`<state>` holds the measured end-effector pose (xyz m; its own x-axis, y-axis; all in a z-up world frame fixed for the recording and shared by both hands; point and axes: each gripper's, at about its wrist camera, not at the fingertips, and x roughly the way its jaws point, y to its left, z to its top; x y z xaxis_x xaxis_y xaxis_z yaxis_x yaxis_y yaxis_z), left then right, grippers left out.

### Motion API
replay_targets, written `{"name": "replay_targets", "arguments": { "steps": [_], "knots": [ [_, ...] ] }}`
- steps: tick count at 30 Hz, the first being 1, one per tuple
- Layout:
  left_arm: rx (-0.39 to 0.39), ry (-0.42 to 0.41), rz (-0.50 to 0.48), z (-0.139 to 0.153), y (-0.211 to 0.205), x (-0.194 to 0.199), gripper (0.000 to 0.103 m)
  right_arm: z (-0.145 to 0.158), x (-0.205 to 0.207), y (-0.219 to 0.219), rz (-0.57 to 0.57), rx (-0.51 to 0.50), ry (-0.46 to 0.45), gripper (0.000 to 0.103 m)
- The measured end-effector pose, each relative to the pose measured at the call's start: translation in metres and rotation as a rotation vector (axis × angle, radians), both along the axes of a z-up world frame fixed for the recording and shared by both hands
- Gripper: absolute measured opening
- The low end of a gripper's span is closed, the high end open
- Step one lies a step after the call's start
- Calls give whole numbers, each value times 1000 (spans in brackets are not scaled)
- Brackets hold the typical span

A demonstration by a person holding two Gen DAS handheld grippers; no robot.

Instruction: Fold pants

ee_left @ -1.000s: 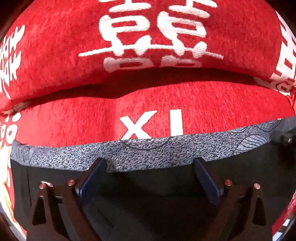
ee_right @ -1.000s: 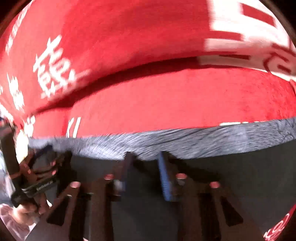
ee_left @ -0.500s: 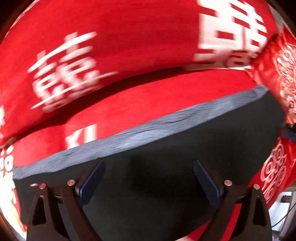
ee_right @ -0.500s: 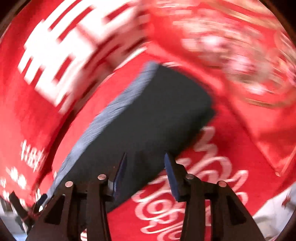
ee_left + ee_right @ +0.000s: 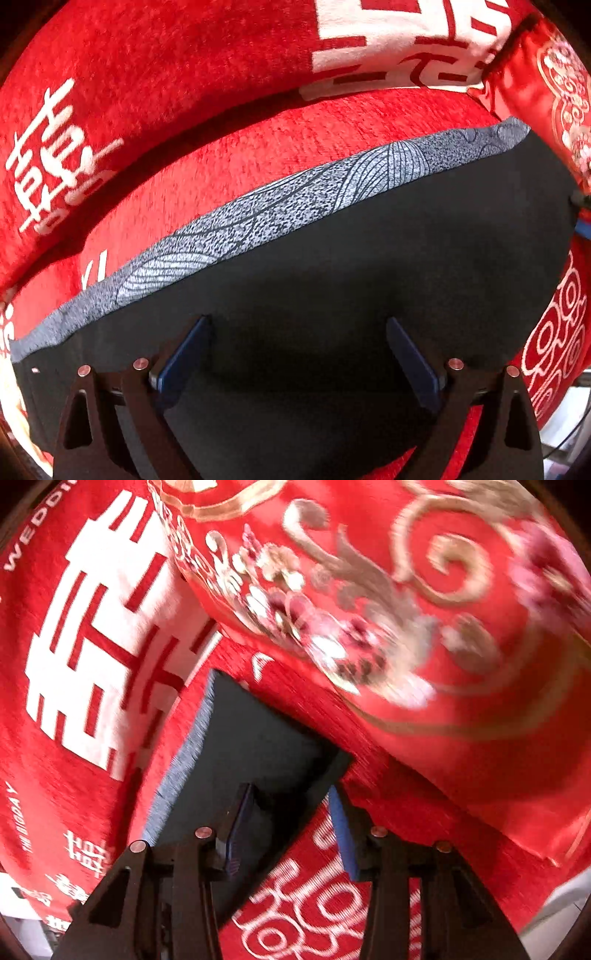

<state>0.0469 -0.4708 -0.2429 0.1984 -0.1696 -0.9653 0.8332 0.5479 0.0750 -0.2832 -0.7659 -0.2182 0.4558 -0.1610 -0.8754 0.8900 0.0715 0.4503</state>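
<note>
Below the left gripper (image 5: 295,354), whose blue pads stand spread wide and grip nothing, the dark pants (image 5: 369,277) lie flat on a red cover (image 5: 277,147), their grey patterned waistband (image 5: 295,199) along the far edge. Seen from the right wrist, the right gripper (image 5: 290,821) has just been opening; its jaws stand apart, seemingly over the pants' corner, beside an embroidered red cushion (image 5: 443,627).

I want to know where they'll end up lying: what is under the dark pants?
The dark pants with a grey patterned waistband lie on a red cover with white lettering. What the cover itself rests on is hidden.
</note>
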Motion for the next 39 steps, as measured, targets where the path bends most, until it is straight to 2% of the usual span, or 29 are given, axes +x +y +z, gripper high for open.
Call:
{"name": "replay_targets", "arguments": {
  "steps": [1,2,3,5,7,8,10,11,12,14,16,18,20,22,24,26,28,30,34,37,39],
  "knots": [
    [2,-10,-7,2,-2,-1,97,-2,3,-5,1,3,-8,42],
    [6,-17,-11,2,-2,-2,97,-4,8,-9,9,15,-15,20],
    [13,-21,-14,5,-6,-5,97,-6,15,-13,33,36,3,11],
    [25,-26,-22,7,-9,-8,97,5,20,-9,79,-16,28,11],
    [16,-28,-29,6,-9,-10,97,7,24,-1,164,-60,124,13],
    [11,-24,-22,4,-8,-9,99,0,24,-1,182,-47,162,19],
    [8,-8,-5,3,-7,-4,100,-6,14,-4,162,-14,126,21],
    [7,2,-1,3,-7,-3,100,-4,12,-5,144,-1,122,34],
    [7,5,-3,2,-7,-2,100,1,11,-5,129,-3,162,41],
    [17,0,-8,6,-7,-3,100,18,3,2,100,-28,158,41],
    [28,-8,-12,15,-12,-2,100,35,5,9,119,-79,157,41],
    [-30,-8,6,30,-21,2,100,51,18,11,189,-139,150,41],
    [-56,-15,12,35,-33,5,100,57,42,3,266,-177,142,41],
    [-56,-40,20,34,-49,9,100,50,68,-12,319,-167,142,41],
    [-12,-48,39,16,-61,14,100,33,93,-24,339,-153,142,41],
    [22,-31,59,1,-59,16,101,12,111,-32,368,-143,213,41],
    [-22,-17,94,-1,-52,17,101,-2,118,-33,373,-149,254,39],
    [-44,-23,83,-2,-48,17,103,-1,123,-35,374,-209,263,39],
    [-30,17,84,4,-41,26,103,4,128,-36,384,-203,300,39],
    [-24,-27,66,20,-26,31,103,17,123,-33,355,-130,238,40],
    [-23,-35,59,33,3,41,103,26,115,-21,354,-95,176,41]
  ]
}}
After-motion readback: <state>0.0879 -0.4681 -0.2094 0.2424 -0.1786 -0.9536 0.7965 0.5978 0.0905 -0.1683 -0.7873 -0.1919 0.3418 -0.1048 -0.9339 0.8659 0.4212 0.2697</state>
